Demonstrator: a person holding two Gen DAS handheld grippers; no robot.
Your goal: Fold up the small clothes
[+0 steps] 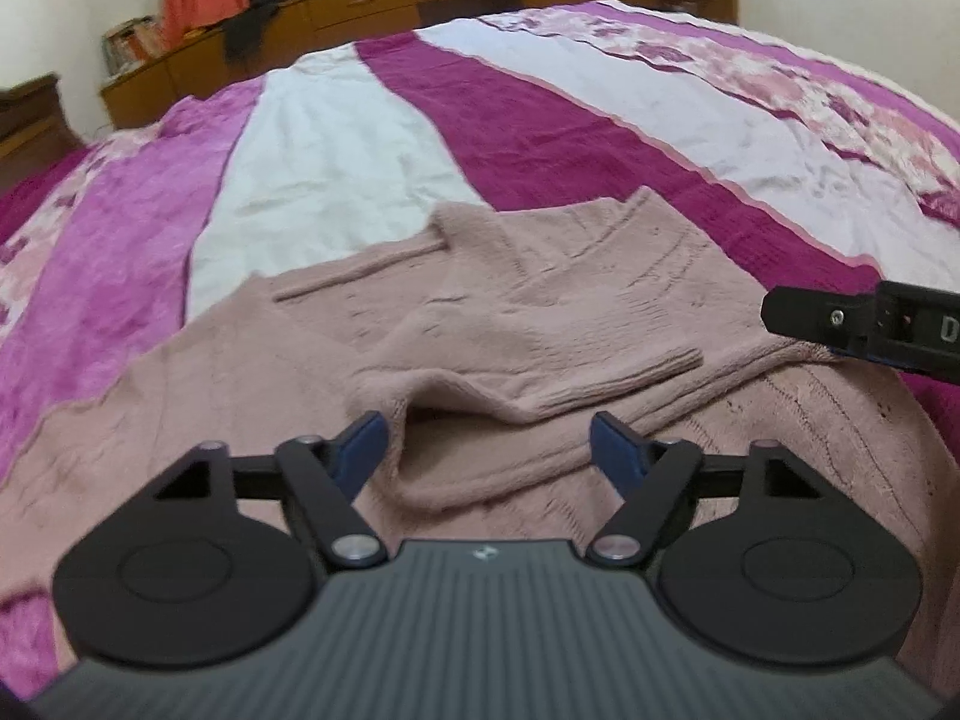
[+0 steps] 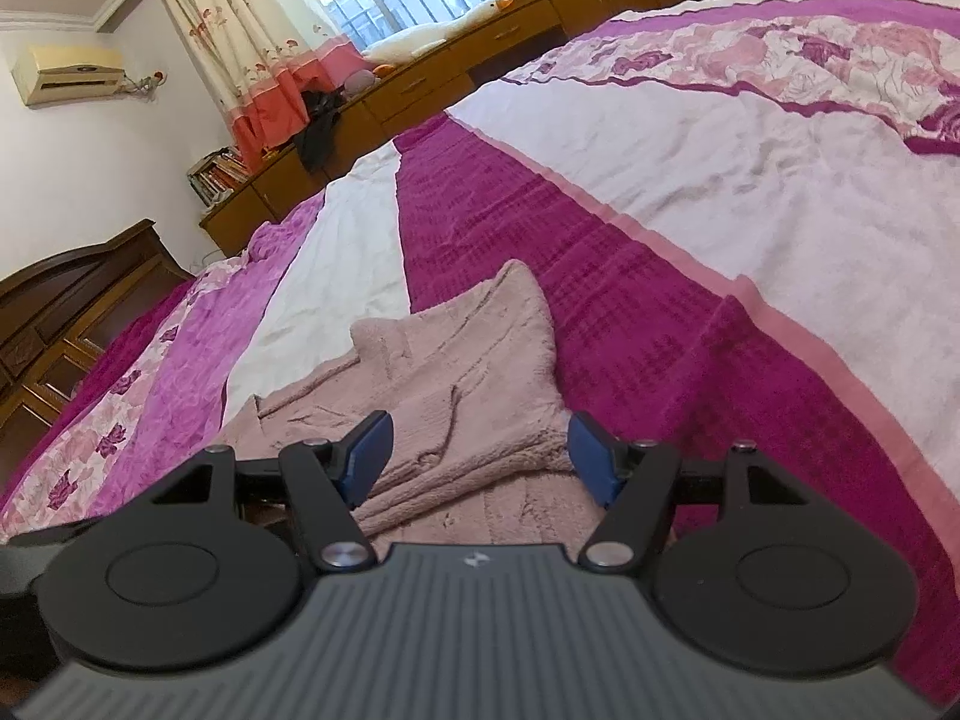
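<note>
1. Pink knit sweater [image 1: 540, 312] lies on the bed [image 1: 570, 138], spread over the striped magenta-and-white bedspread, lower centre of the left wrist view; partly folded, with a sleeve laid across the body and a ribbed cuff [image 1: 630, 381] ending centre-right.
2. Right wrist view: same sweater [image 2: 456, 384] sits lower centre, bunched in soft layers, top corner poking up toward the magenta stripe.
3. Left claw [image 1: 489, 450]: jaws apart, blue pads on either side of a raised fold with a dark hollow under it; pads not pressing the fabric, nothing held.
4. Right claw [image 2: 480, 453]: jaws apart over the layered edge at the sweater's near end, not pinching anything. Its black tip [image 1: 864, 324] also shows at the right edge of the left view, just beside the sweater's right side.
5. Handling guess: light, very soft, floppy, fuzzy knit; not fragile, not slippery, but stretches and sags, and layers cling and drag together.
6. Where to grab: pinch a thick doubled edge or ribbed hem/cuff, not a single loose layer. The raised fold between the left pads looks like an easy bite; the right side is best taken at the outer edge to lift evenly.
7. Risk: one-sided lift likely undoes the sleeve fold.
</note>
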